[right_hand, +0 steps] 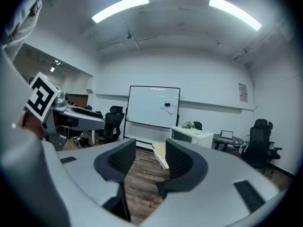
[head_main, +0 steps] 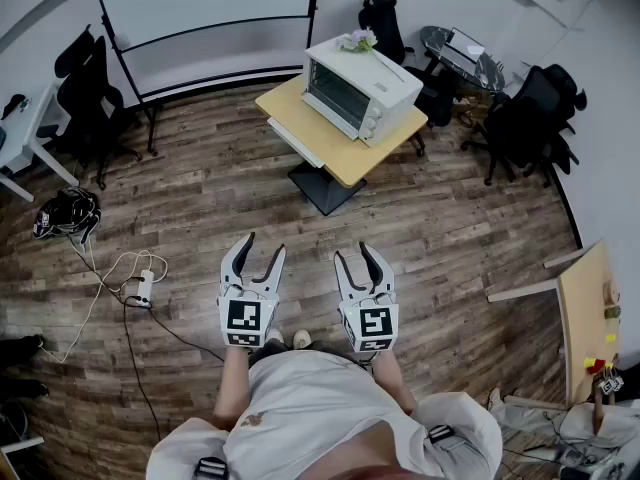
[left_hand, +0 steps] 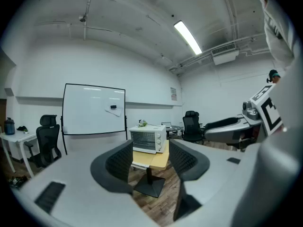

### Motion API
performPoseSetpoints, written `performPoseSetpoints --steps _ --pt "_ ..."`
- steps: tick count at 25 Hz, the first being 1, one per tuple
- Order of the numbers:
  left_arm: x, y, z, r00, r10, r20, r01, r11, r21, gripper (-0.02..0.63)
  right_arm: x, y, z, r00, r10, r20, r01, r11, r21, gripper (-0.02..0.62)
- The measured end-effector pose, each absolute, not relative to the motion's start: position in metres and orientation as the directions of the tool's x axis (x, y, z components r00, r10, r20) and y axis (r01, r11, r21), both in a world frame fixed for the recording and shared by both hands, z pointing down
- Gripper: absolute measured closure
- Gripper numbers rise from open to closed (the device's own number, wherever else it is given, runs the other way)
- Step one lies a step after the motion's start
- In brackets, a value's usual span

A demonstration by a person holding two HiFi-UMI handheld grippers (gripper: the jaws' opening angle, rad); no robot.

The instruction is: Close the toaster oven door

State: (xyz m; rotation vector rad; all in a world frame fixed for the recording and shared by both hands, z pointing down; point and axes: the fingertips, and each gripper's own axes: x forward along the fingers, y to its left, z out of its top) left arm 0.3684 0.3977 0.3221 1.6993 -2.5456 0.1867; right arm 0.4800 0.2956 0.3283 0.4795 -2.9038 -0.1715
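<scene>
white metal, the toaster oven (head_main: 362, 88) sits on a pale wood bench (head_main: 345, 156) well ahead of me across the plank floor (head_main: 200, 198), with its door (head_main: 294, 140) dropped open toward the bench's front edge. the left gripper (head_main: 264, 244) and right gripper (head_main: 353, 252) both hang low near the person's body, jaws apart with nothing in them.

as i judge it, the step in hand is the approach. i'd walk in, bring one gripper under the door's outer edge and swing it up on its hinge until it seats, pushing rather than pinching.

the head view gives me the layout and the gap to cover. the left gripper view frames the oven's front and knobs squarely between its jaws. the right gripper view catches the oven off to one side, beyond its right jaw.
</scene>
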Motion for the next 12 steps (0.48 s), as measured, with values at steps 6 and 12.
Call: performPoseSetpoints --steps 6,12 --pt "0.388 0.391 0.322 -0.391 -0.911 0.127 -0.920 0.389 -0.044 0.371 0.480 0.289 0.322 -0.947 -0.292 0.138 -0.271 0.951 0.150 0.406" --pt "0.381 0.381 0.320 -0.400 -0.908 0.125 -0.916 0.397 -0.050 0.371 0.466 0.286 0.320 -0.959 -0.260 0.116 -0.241 0.959 0.150 0.345"
